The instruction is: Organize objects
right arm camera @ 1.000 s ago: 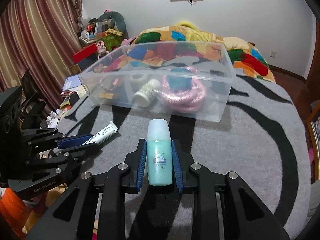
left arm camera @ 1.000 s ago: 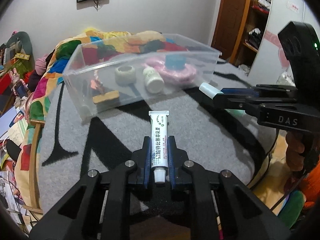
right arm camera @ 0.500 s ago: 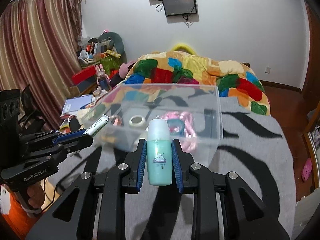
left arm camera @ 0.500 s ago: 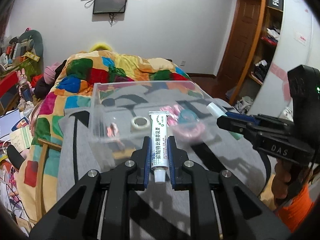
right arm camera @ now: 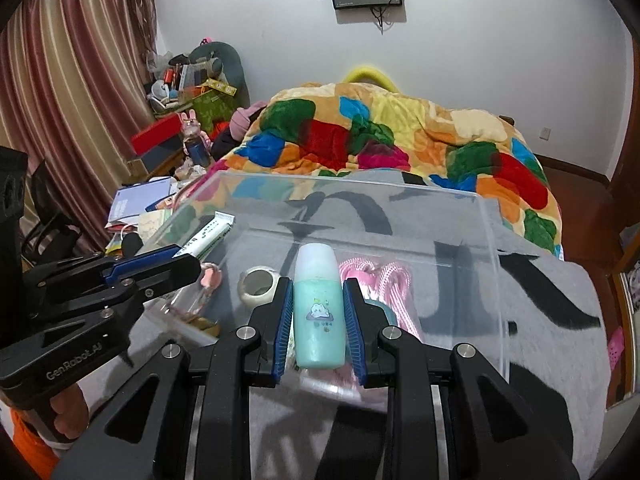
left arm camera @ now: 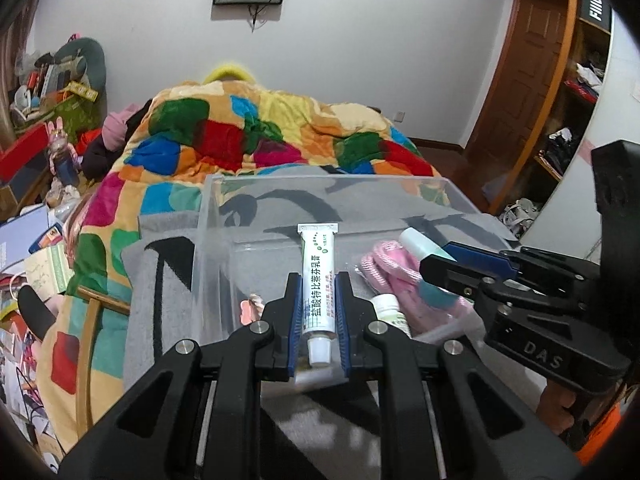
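Note:
My left gripper (left arm camera: 318, 312) is shut on a white ointment tube (left arm camera: 317, 284), cap toward the camera, held over the near rim of a clear plastic bin (left arm camera: 208, 240). My right gripper (right arm camera: 318, 316) is shut on a teal lotion bottle (right arm camera: 319, 312) with a white cap, also over the bin (right arm camera: 494, 264). Each gripper shows in the other's view, the right one (left arm camera: 452, 264) and the left one (right arm camera: 176, 256). Inside the bin lie a pink rope (right arm camera: 394, 280), a tape roll (right arm camera: 259, 283) and a small white bottle (left arm camera: 390, 310).
The bin sits on a grey and black blanket (right arm camera: 560, 300) on a bed with a colourful quilt (left arm camera: 248, 140) behind. Cluttered floor and boxes lie at the left (left arm camera: 36, 248). A wardrobe and door stand at the right (left arm camera: 532, 80).
Both grippers have risen and moved forward with their loads, from low in front of the bin to above its near rim.

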A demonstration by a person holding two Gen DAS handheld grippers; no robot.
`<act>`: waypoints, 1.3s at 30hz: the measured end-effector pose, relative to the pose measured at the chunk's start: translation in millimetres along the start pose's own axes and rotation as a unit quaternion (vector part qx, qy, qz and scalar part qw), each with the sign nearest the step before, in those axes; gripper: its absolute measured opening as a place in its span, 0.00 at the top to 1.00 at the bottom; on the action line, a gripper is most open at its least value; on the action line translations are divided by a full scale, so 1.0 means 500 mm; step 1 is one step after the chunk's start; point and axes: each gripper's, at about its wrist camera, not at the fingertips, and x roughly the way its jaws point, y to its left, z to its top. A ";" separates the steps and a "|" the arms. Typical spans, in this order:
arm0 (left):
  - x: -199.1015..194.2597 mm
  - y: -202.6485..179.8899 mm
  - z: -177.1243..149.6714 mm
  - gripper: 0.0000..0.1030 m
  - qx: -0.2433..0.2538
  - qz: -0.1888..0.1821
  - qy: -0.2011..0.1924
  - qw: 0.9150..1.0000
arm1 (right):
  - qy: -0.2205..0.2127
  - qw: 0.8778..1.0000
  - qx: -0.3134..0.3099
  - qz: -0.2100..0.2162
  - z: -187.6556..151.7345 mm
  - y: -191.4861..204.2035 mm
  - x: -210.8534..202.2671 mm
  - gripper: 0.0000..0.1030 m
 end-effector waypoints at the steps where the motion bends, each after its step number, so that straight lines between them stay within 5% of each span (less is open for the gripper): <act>1: 0.006 0.002 -0.001 0.85 -0.001 -0.002 0.004 1.000 | 0.003 1.000 -0.002 0.002 0.000 0.001 0.004 0.78; 11: -0.001 -0.014 -0.008 0.85 0.010 0.000 0.001 1.000 | 0.019 1.000 -0.019 0.003 -0.007 0.010 0.010 0.77; 18: -0.063 -0.022 -0.011 0.84 0.016 0.000 -0.037 0.999 | -0.020 0.999 -0.036 0.002 -0.016 0.023 -0.062 0.72; 28: -0.142 -0.055 -0.055 0.45 0.034 0.003 -0.091 0.995 | -0.083 0.995 -0.054 -0.003 -0.069 0.033 -0.172 0.40; 35: -0.150 -0.073 -0.101 0.28 0.043 0.008 -0.102 0.994 | -0.089 0.995 -0.038 -0.011 -0.114 0.009 -0.190 0.25; 39: -0.139 -0.079 -0.129 0.22 0.037 0.008 -0.096 0.995 | -0.081 0.996 -0.024 -0.005 -0.135 -0.006 -0.183 0.25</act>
